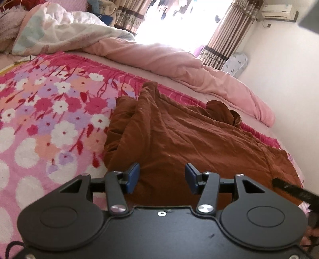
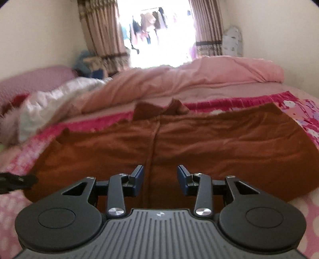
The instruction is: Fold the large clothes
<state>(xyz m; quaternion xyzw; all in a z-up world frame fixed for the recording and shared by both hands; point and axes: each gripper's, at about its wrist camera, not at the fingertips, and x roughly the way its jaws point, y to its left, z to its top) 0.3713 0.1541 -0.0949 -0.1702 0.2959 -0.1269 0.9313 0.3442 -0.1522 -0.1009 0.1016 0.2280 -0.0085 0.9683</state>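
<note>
- The left gripper [image 1: 161, 177] has its jaws apart, blue pads [image 1: 133, 178] facing each other with nothing pinched between them; they hang just over the near edge of the garment.
- The right gripper [image 2: 160, 178] likewise stands with jaws parted and empty, above the near hem, close to a seam that runs up the middle of the cloth.
- The garment [image 1: 189, 139] is a big rust-brown piece, spread on the bed and lying mostly flat. In the left view its left side is bunched into thick folds, and a small lump of cloth sticks up at the far end.
- In the right view the garment [image 2: 219, 143] stretches wide across the picture, with two little peaks of fabric at its far edge. That view is blurred, so finer detail is lost.
- Under it lies a pink blanket [image 1: 49, 111] with white, red and purple flowers, covering the bed to the left of the garment and showing as a strip along its far and right sides.
- Beyond the blanket a plain pink quilt [image 1: 179, 65] is heaped along the far side of the bed, with a pale patterned one [image 1: 59, 33] piled further left.
- At the back, striped brown curtains [image 1: 229, 33] frame a bright window, where clothes hang outside.
- An air conditioner [image 1: 279, 12] sits high on the white wall at the right.
- A dark blurred piece of the other gripper pokes in at the side edge of each view.
</note>
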